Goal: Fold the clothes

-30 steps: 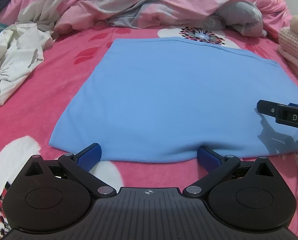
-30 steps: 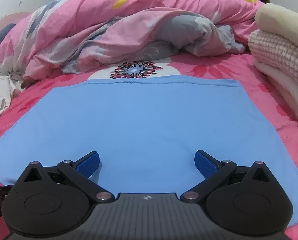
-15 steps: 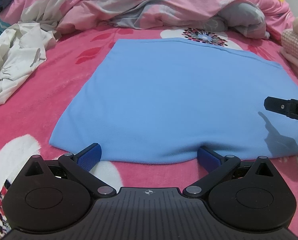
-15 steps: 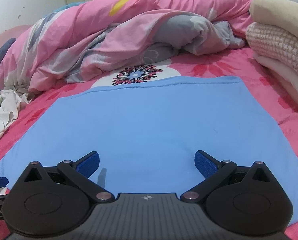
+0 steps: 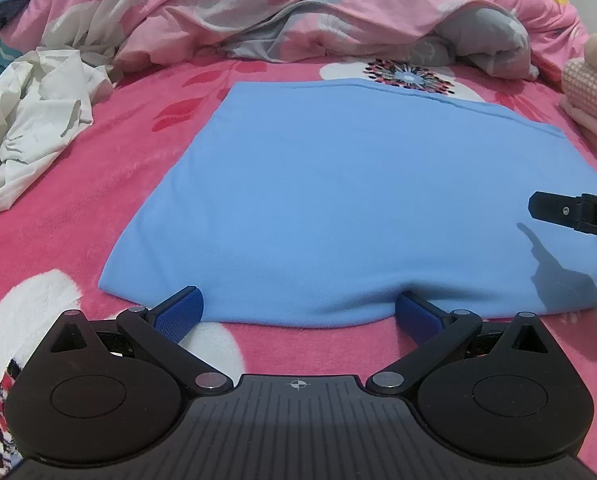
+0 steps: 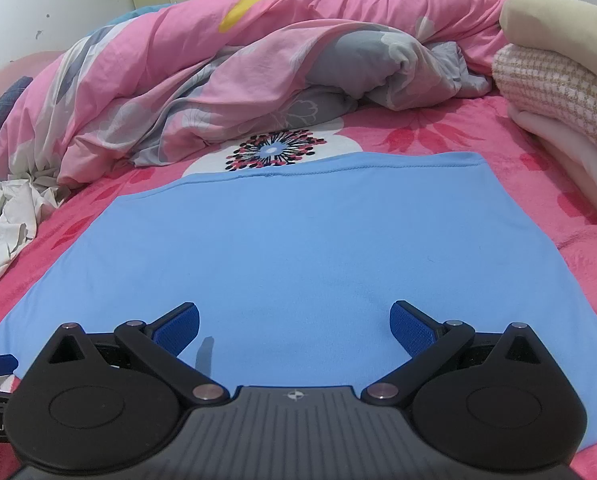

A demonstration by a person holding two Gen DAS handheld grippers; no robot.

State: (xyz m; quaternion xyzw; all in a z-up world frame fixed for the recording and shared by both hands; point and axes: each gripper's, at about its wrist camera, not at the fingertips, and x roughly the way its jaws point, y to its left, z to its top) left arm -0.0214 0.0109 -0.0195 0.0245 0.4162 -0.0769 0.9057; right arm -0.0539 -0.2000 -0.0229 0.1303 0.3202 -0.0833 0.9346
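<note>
The blue garment [image 5: 350, 196] lies flat on the pink floral bed sheet [image 5: 78, 216], its stitched hem at the far edge. The left claw [image 5: 298, 312] is released, jaws spread wide at the garment's near edge, with the right pad partly under the cloth. The right claw [image 6: 294, 322] is likewise released and hangs above the garment's near part. Its body, seen at the right edge of the left view, bears a partial letter "D". In the right view, the left claw's body reads "Robot." A crumpled white cloth [image 5: 30, 128], a pink duvet [image 6: 218, 52] and folded stacked clothes [image 6: 558, 92] surround the garment.
</note>
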